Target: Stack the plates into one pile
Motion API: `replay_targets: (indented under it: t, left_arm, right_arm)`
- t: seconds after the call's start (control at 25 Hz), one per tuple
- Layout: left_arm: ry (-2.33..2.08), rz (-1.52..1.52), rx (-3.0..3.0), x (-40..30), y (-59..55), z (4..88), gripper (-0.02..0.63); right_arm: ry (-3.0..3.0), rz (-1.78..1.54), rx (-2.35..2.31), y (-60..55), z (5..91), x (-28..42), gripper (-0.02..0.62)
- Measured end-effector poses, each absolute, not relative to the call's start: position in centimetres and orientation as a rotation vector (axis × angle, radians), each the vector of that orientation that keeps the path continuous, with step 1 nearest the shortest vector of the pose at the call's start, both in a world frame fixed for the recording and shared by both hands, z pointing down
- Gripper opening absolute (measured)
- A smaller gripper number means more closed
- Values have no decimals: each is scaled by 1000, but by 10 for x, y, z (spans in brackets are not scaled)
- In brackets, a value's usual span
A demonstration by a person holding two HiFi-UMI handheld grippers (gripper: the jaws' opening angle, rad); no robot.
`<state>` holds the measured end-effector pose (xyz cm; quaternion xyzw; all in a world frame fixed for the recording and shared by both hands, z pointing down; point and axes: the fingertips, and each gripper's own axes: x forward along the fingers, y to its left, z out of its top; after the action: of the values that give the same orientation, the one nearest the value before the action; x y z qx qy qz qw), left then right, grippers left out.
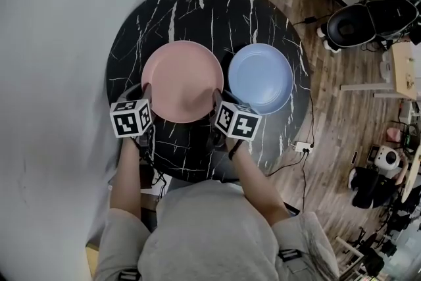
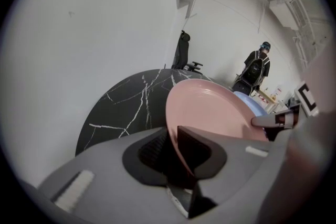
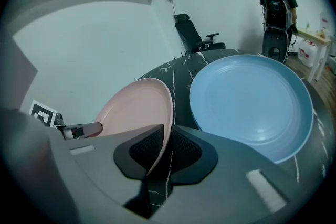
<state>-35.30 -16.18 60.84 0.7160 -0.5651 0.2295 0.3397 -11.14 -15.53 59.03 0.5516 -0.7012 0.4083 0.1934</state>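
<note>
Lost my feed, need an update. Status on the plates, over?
Left tool, right tool clamped on pink plate, near rim. Blue plate alongside, not touching. Nothing between them.

Cluttered lab or workroom: office chair (image 3: 191, 35) behind the round marble table (image 1: 197, 10), power strip (image 1: 303, 147) on wood floor (image 1: 342, 122) beside it.

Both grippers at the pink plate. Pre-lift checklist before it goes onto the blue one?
1. Left gripper jaws shut on round pink plate rim: ok.
2. Right gripper jaws shut on the opposite rim: ok.
3. Round blue plate empty to receive it: ok.
4. Plates side by side, not overlapping: ok.
5. Pink plate already lifted off round black marble-pattern table: cannot tell.
</note>
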Motion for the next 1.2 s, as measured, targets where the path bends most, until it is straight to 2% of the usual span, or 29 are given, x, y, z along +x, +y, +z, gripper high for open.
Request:
replay_targets:
  t: [0.56,1.2]
  left_arm:
    - [-1501,456,2025,-308,-162,544,114]
    - [-1404,425,2160,-199,-178,508,114]
  right_arm:
    - [-2039,987,1719,-148,528,-66,40]
    - [-1995,897,1928,-141,480,41,32]
